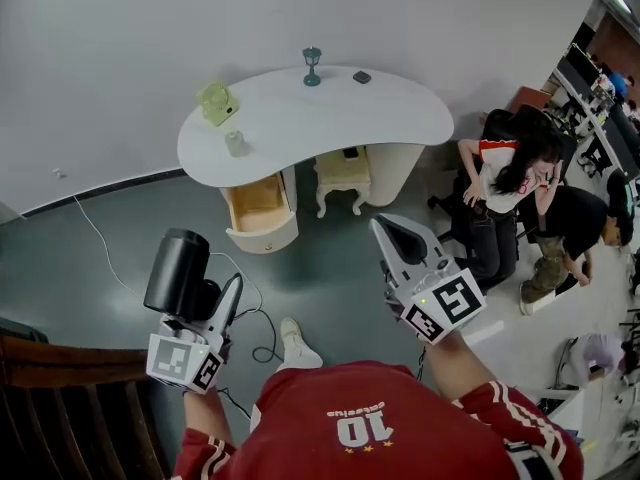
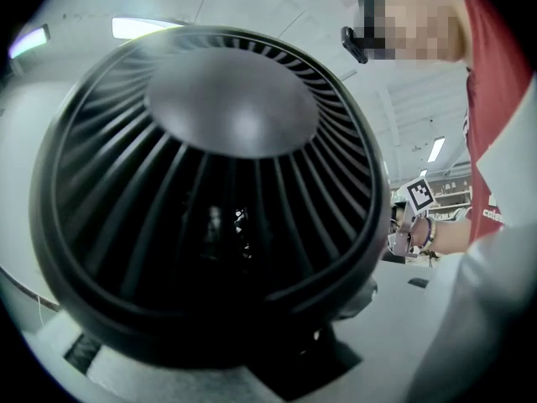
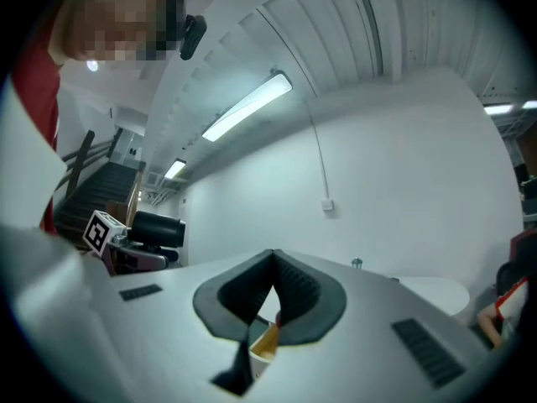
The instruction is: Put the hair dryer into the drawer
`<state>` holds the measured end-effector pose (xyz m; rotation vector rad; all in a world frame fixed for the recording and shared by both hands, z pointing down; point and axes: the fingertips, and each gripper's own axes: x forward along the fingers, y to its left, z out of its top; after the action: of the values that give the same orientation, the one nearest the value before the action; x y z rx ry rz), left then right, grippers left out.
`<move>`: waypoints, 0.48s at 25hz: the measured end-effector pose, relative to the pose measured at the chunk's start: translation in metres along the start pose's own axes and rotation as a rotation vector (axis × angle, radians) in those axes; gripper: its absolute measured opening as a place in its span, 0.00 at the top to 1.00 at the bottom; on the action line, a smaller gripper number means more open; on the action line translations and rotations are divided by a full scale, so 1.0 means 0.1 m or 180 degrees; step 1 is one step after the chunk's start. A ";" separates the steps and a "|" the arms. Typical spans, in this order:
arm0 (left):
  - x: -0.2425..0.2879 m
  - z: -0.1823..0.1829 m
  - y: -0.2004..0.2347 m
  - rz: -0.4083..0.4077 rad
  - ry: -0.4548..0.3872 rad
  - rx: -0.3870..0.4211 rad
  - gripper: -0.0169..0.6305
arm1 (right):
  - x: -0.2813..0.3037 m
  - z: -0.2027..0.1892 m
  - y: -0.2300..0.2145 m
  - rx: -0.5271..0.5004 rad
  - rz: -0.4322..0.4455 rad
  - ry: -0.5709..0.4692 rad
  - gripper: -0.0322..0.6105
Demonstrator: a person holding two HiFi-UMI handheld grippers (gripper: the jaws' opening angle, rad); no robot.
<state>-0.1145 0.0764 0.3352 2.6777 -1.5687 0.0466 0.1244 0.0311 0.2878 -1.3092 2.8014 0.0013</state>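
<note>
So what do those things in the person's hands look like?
The left tool and right tool are white, tapering plastic with dark ribbed pads; each carries a cube of black-and-white square markers. Sleeves are red with white stripes.

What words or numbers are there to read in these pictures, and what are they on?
"10": white, on the back of the person's red shirt.
Small white writing just above the 10: too small and blurred to read.
Marker cubes: only black square patterns, no letters.
Nothing else carries readable text.
</note>
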 end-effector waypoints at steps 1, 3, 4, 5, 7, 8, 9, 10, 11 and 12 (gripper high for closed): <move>0.07 -0.01 0.12 -0.0021 0.0014 -0.0015 0.54 | 0.14 -0.01 0.00 -0.0005 -0.0004 0.0015 0.94; 0.20 -0.03 0.35 -0.0070 0.0055 -0.0028 0.54 | 0.39 -0.03 -0.01 0.0008 -0.0016 0.0036 0.94; 0.25 -0.05 0.45 -0.0096 0.0077 -0.0020 0.54 | 0.50 -0.04 -0.01 0.0020 -0.0023 0.0046 0.94; 0.31 -0.07 0.55 -0.0122 0.0100 -0.0003 0.54 | 0.61 -0.05 -0.01 0.0029 -0.0032 0.0060 0.94; 0.42 -0.13 0.75 -0.0176 0.0149 0.0041 0.54 | 0.81 -0.10 -0.01 0.0032 -0.0055 0.0100 0.94; 0.47 -0.16 0.84 -0.0205 0.0174 0.0058 0.54 | 0.91 -0.12 -0.01 0.0028 -0.0069 0.0124 0.94; 0.52 -0.20 0.93 -0.0238 0.0197 0.0069 0.54 | 1.00 -0.15 -0.02 0.0024 -0.0085 0.0147 0.94; 0.56 -0.24 1.01 -0.0273 0.0218 0.0073 0.54 | 1.09 -0.17 -0.02 0.0021 -0.0102 0.0171 0.94; 0.60 -0.29 1.08 -0.0311 0.0239 0.0072 0.54 | 1.16 -0.20 -0.02 0.0020 -0.0121 0.0195 0.94; 0.64 -0.34 1.14 -0.0350 0.0266 0.0074 0.54 | 1.24 -0.22 -0.02 0.0021 -0.0139 0.0215 0.94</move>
<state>-0.1832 -0.0337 0.3745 2.7358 -1.4043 0.1719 0.0457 -0.0654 0.3042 -1.3946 2.8245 -0.0545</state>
